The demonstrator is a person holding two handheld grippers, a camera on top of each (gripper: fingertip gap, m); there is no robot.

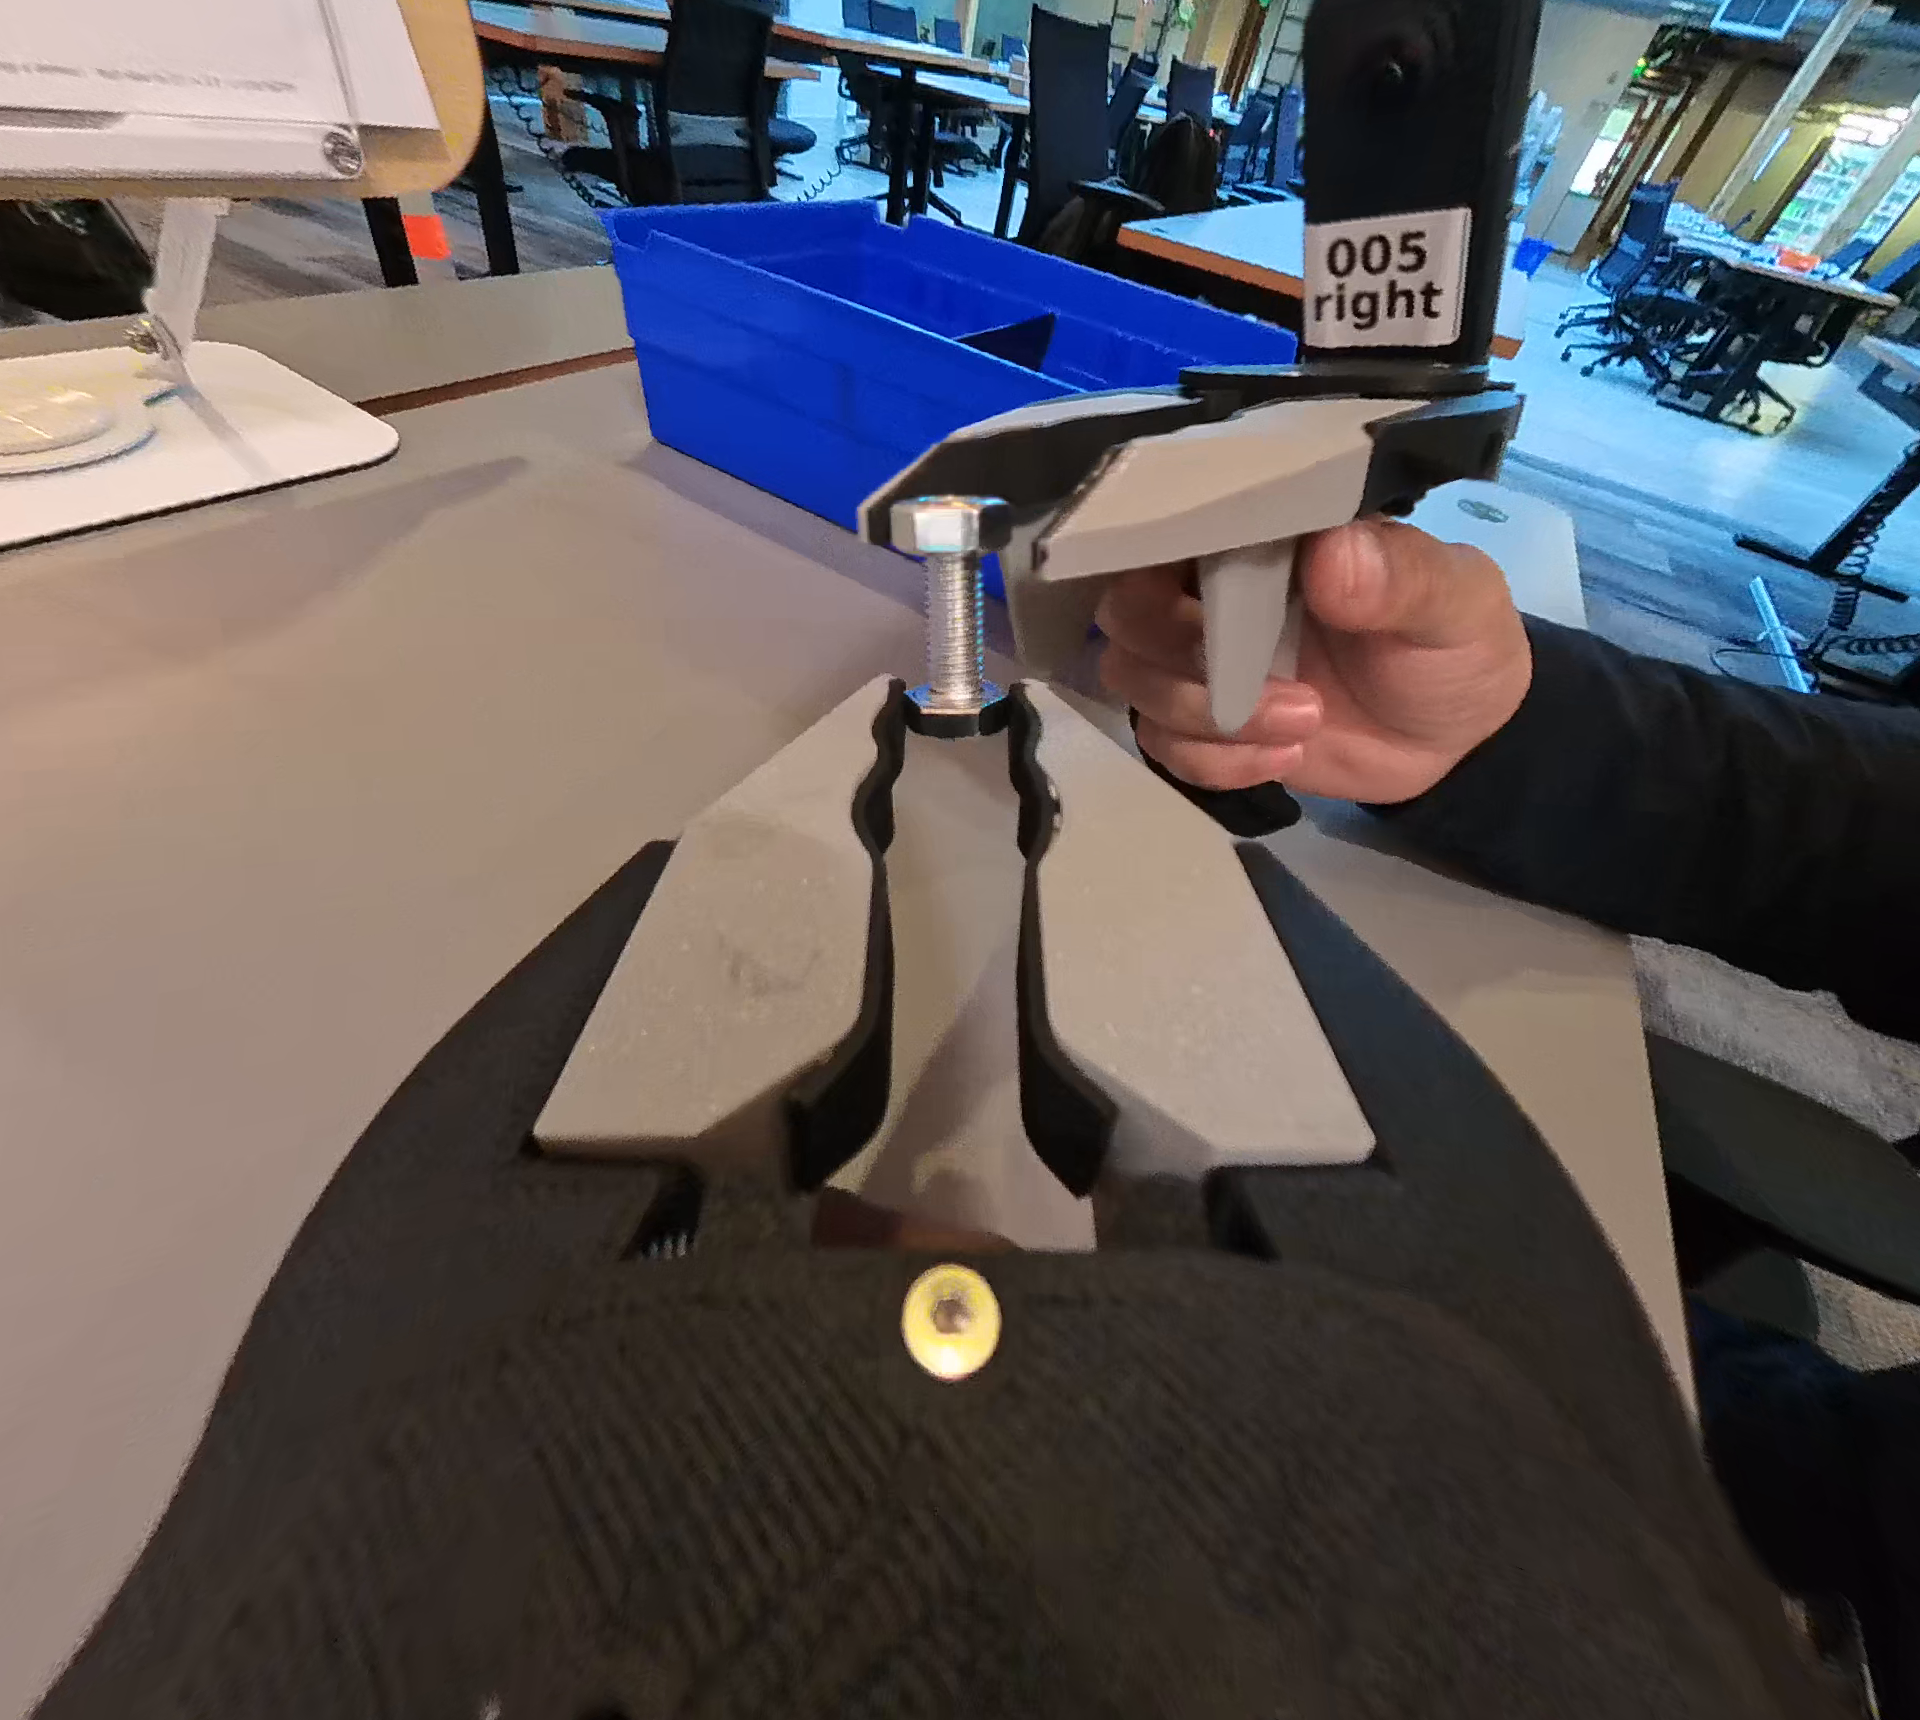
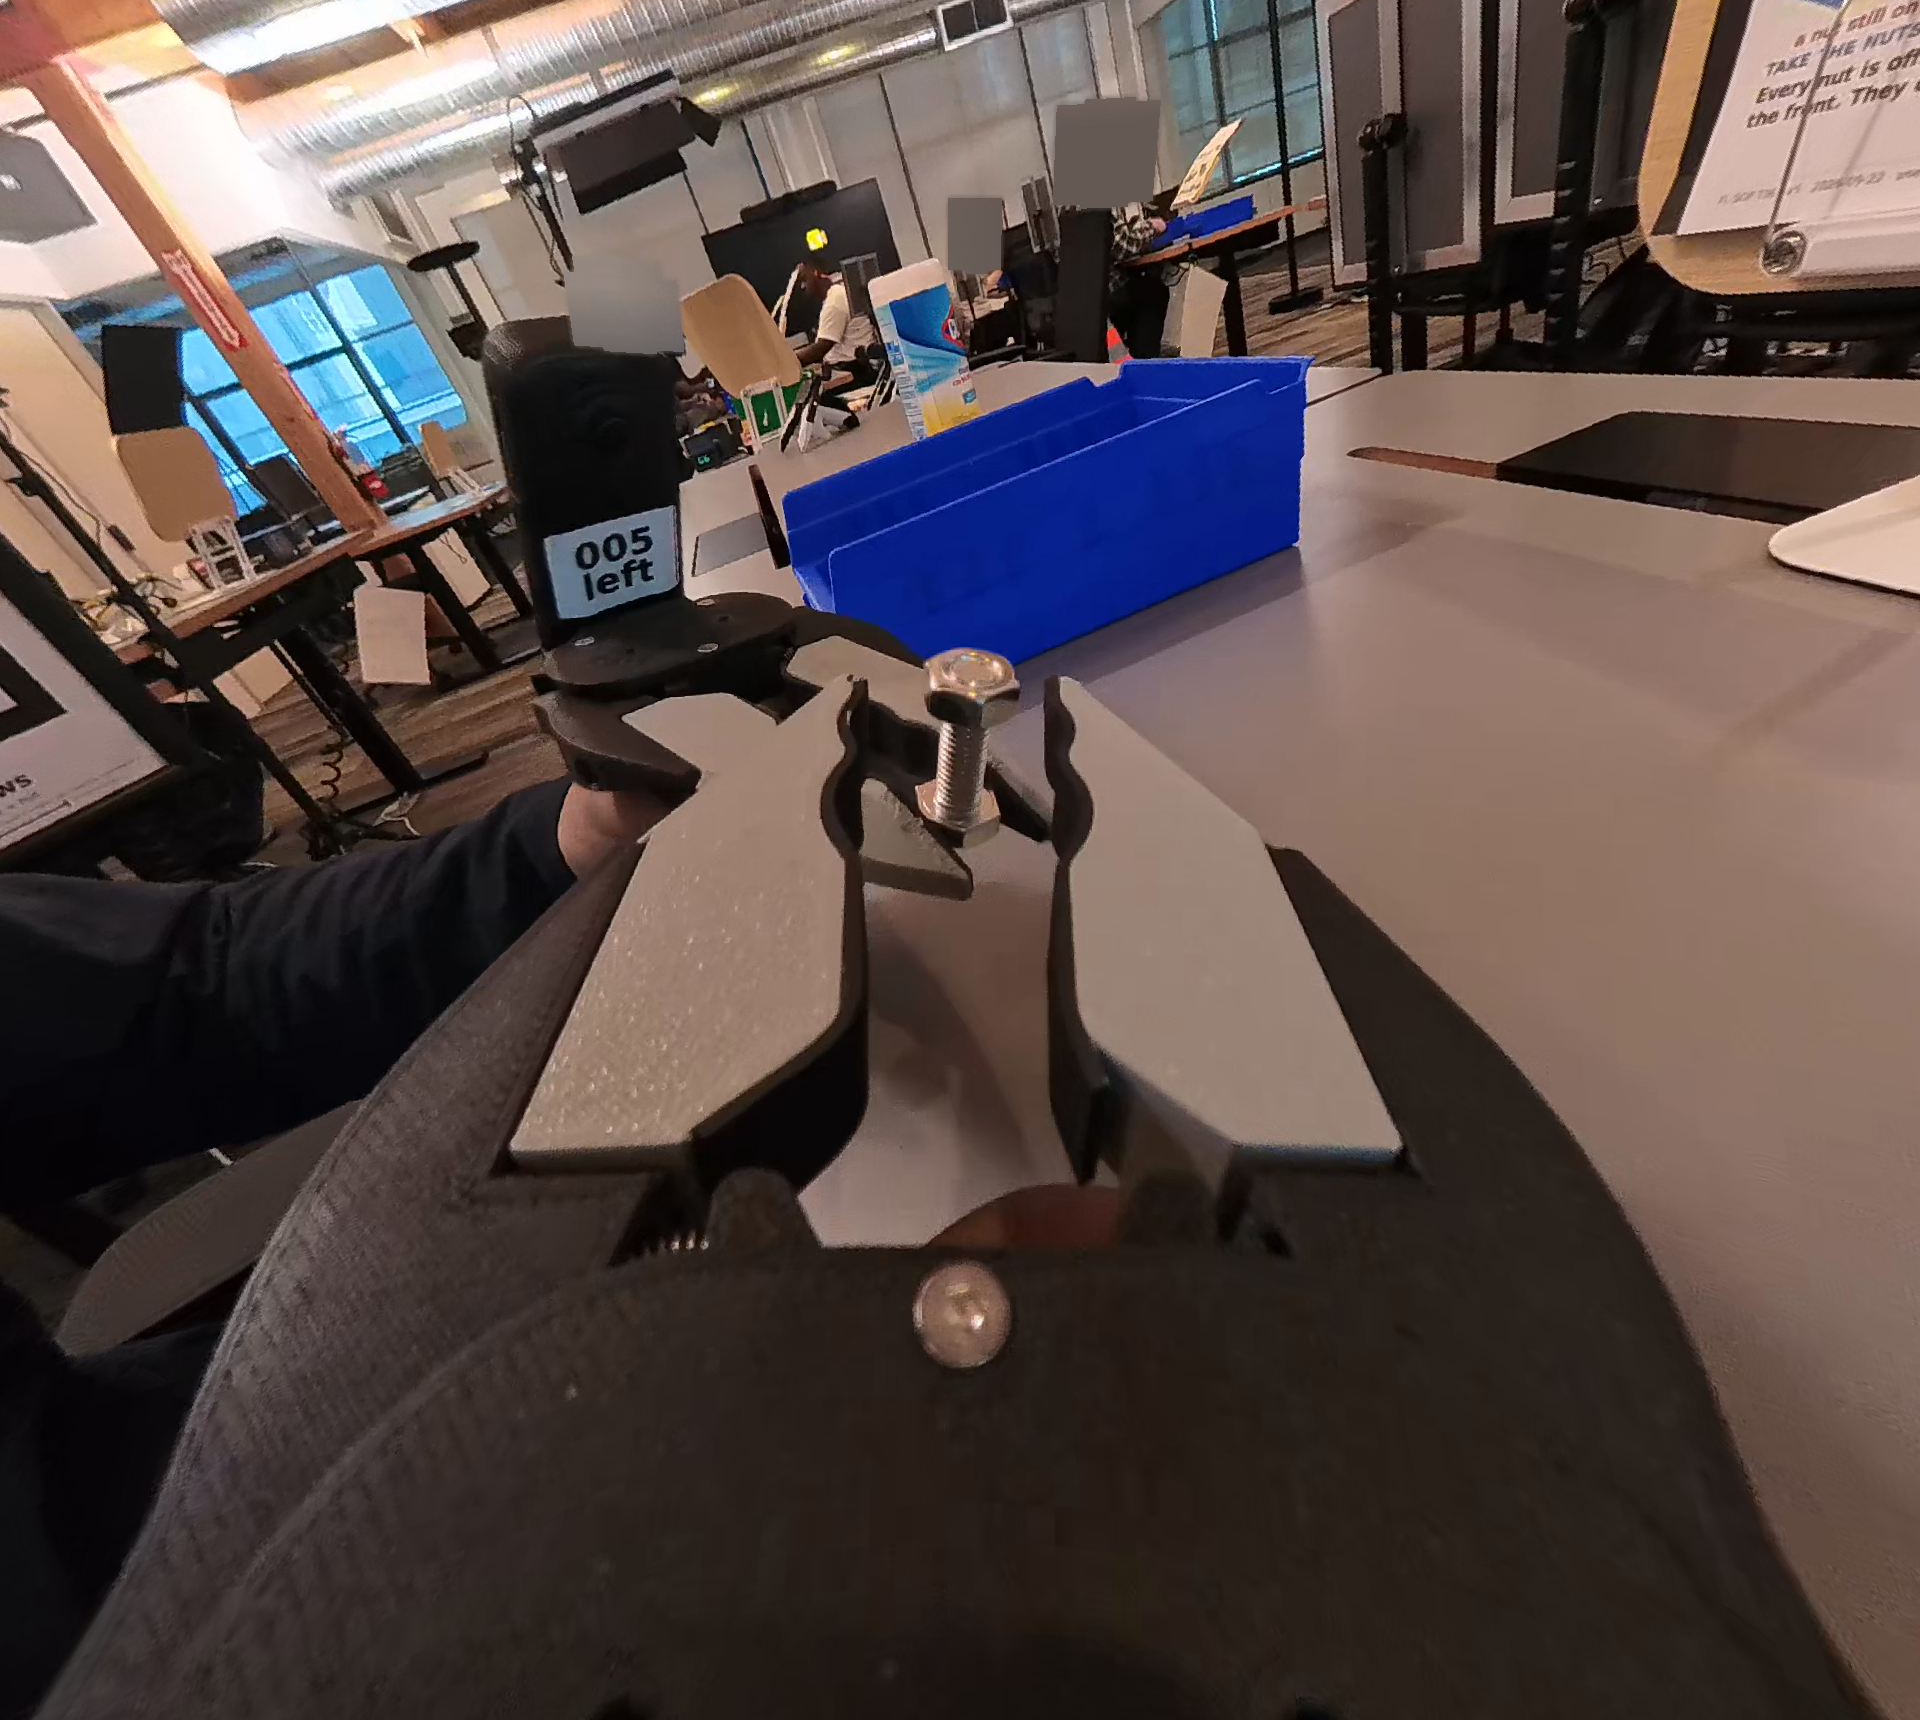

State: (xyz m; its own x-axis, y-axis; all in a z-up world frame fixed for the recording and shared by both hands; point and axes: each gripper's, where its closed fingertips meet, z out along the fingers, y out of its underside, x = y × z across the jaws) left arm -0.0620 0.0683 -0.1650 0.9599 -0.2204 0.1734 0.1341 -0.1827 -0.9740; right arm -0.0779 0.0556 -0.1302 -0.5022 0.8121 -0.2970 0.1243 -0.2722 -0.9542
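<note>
A silver hex bolt (image 1: pixel 954 621) stands upright just above the grey table (image 1: pixel 416 787), with a nut (image 1: pixel 954 714) threaded on its lower end. My left gripper (image 1: pixel 956 706) is shut on the nut and holds it level. My right gripper (image 2: pixel 956 691), held in a hand, has its jaws apart on either side of the bolt's head (image 2: pixel 971 681), with a gap showing on both sides. In the left wrist view the right gripper (image 1: pixel 951 532) reaches in from the right at head height. In the right wrist view the left gripper (image 2: pixel 935 823) comes in from the left and grips the nut (image 2: pixel 958 813).
A blue plastic bin (image 1: pixel 831 361) with a divider stands on the table just behind the bolt; it also shows in the right wrist view (image 2: pixel 1039 527). A sign stand with a white base (image 1: pixel 208 444) is at the left. A wipes canister (image 2: pixel 925 351) and a black pad (image 2: pixel 1714 455) sit farther back. Only a small space, under 4 cm, lies between the two pairs of fingers.
</note>
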